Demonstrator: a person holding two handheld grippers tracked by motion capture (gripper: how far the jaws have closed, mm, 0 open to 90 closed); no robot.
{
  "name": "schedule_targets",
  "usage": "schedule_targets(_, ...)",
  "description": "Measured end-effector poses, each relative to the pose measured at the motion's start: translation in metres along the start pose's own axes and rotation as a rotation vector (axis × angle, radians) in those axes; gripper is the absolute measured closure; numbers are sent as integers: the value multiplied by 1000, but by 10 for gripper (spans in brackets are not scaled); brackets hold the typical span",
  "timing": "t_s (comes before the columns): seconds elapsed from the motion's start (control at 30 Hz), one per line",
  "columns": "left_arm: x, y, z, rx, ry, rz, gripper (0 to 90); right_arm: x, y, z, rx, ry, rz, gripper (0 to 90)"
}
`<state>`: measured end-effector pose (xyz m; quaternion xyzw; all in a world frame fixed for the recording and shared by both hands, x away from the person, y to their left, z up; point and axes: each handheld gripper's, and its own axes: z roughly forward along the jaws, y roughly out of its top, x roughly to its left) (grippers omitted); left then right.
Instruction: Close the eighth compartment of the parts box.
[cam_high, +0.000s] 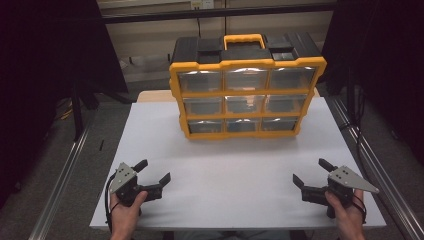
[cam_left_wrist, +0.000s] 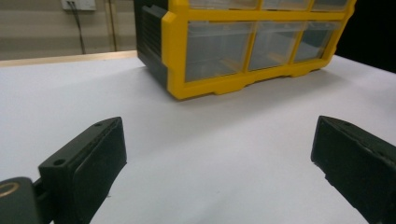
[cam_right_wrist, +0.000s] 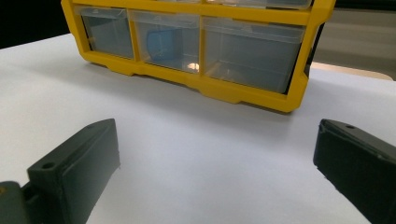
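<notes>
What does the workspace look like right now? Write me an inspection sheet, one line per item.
Surface: white tabletop, bare between the grippers and the organizer.
Job's things: yellow and black drawer organizer standing upright at the far middle of the table, nine clear drawers in three rows, all shut; something blue shows inside the bottom middle drawer.
Clutter: nothing seen.
Grippers: left gripper and right gripper both held low near the table's front edge, jaws wide apart, holding nothing, well short of the organizer.
Cables: black cable trailing from the left gripper.
Surroundings: metal rails along both sides of the table, grey floor, dark curtains.
</notes>
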<state>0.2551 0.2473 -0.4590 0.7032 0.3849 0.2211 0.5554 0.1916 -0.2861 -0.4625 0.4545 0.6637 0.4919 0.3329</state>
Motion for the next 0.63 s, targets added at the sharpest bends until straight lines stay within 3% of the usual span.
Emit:
schedule_targets(0.03, 0, 0, -1, -13, 3, -15, 36, 0, 0, -1, 2, 1, 0, 2)
schedule_targets(0.07, 1, 1, -2, -6, 12, 6, 36, -1, 0, -1, -2, -1, -5, 2)
schedule_targets(0.13, 0, 1, -2, -24, 8, -15, 36, -1, 0, -2, -2, -5, -3, 1)
schedule_targets(0.17, 1, 2, -3, -9, 6, 0, 35, -2, -1, -2, 3, -5, -3, 1)
schedule_targets(0.2, -1, 2, -1, -27, 9, -23, 35, -2, -1, -1, 4, -3, -4, 1)
schedule_targets(0.27, 1, 2, -2, -19, 17, 5, 34, -4, 0, -1, 3, -5, -4, 1)
schedule_targets(0.4, 1, 1, 1, 10, 5, -1, 33, -4, 0, 1, 7, -5, -6, 2)
schedule_targets(0.47, -1, 3, 2, 4, 26, 23, 34, -3, 0, 1, 8, -5, -12, 2)
schedule_targets(0.53, -1, 4, 1, 2, 23, 22, 34, -3, -1, 1, 11, 3, -12, 2)
schedule_targets(0.63, 1, 3, 1, -19, 32, -13, 34, -4, -1, 2, 12, 0, -5, 2)
